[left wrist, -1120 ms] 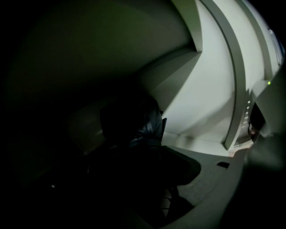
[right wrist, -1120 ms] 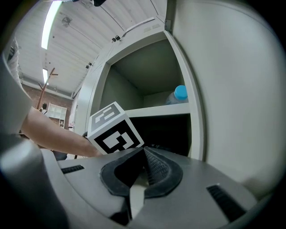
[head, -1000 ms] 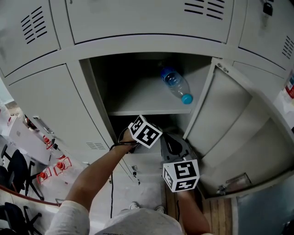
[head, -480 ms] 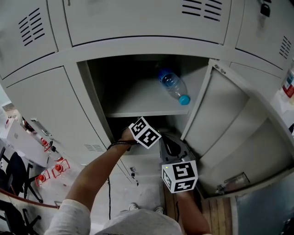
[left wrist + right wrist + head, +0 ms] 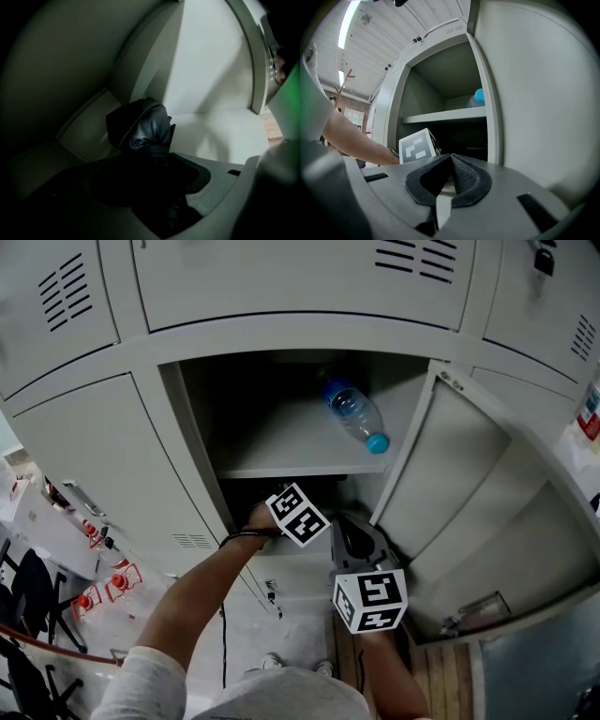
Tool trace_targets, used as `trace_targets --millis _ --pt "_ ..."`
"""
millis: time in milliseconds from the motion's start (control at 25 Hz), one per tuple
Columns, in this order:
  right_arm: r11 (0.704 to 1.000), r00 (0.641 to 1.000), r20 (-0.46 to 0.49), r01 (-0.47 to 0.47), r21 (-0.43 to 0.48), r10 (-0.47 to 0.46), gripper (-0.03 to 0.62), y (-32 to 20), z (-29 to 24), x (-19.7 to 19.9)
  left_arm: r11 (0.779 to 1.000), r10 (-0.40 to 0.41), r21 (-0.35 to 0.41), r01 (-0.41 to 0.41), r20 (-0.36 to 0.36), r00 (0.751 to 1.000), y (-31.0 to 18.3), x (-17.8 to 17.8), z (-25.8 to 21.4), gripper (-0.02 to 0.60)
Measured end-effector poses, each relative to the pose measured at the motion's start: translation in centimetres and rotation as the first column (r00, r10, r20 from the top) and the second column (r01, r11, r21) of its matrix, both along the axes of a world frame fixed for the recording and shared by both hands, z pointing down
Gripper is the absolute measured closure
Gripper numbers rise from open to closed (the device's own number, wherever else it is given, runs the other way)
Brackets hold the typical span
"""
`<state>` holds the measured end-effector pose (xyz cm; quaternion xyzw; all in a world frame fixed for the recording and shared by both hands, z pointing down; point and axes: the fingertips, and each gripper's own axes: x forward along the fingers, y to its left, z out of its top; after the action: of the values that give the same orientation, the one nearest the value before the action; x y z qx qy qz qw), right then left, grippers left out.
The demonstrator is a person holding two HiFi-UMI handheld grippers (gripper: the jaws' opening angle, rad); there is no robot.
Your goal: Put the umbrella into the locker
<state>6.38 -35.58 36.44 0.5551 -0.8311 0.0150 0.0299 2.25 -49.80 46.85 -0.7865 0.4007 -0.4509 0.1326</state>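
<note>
The black folded umbrella [image 5: 143, 129] sticks out ahead of my left gripper [image 5: 151, 185], whose jaws are shut on its near end. It hangs inside the dark lower compartment of the open grey locker [image 5: 281, 471], just above the compartment floor [image 5: 220, 136]. In the head view only the left gripper's marker cube [image 5: 298, 515] shows at the compartment mouth; the jaws and umbrella are hidden there. My right gripper [image 5: 451, 159] is shut with nothing in it and points level at the locker front, beside the open door [image 5: 469, 484].
A clear plastic bottle with a blue cap [image 5: 356, 415] lies on the upper shelf [image 5: 445, 116]. Shut locker doors [image 5: 94, 465] surround the open one. Chairs and red objects [image 5: 103, 587] stand on the floor at lower left.
My left hand has sunk slightly into the lower compartment with the umbrella and rolled a bit. The right gripper has stayed where it was.
</note>
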Motion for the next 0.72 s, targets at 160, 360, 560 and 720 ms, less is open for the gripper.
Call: trace_targets --millis 160,360,560,720 --pt "1.000 1.000 -0.003 -0.002 0.002 0.002 0.591 0.09 -0.06 0.19 1.000 0.004 -0.005 -0.004 0.029 1.000 -0.03 -0.10 0.39 0.331" --pt "1.000 1.000 0.001 -0.004 -0.001 0.004 0.591 0.17 0.05 0.26 1.000 0.005 -0.003 -0.004 0.034 0.999 0.03 -0.07 0.39 0.330" --pt "1.000 1.000 0.013 -0.008 -0.001 0.008 0.591 0.12 -0.03 0.40 1.000 0.006 0.001 -0.006 0.034 0.999 0.04 -0.06 0.33 0.324" --pt "1.000 1.000 0.020 -0.012 0.005 0.012 0.591 0.20 -0.13 0.53 1.000 0.009 0.000 -0.009 0.016 1.000 0.18 0.11 0.21 0.305"
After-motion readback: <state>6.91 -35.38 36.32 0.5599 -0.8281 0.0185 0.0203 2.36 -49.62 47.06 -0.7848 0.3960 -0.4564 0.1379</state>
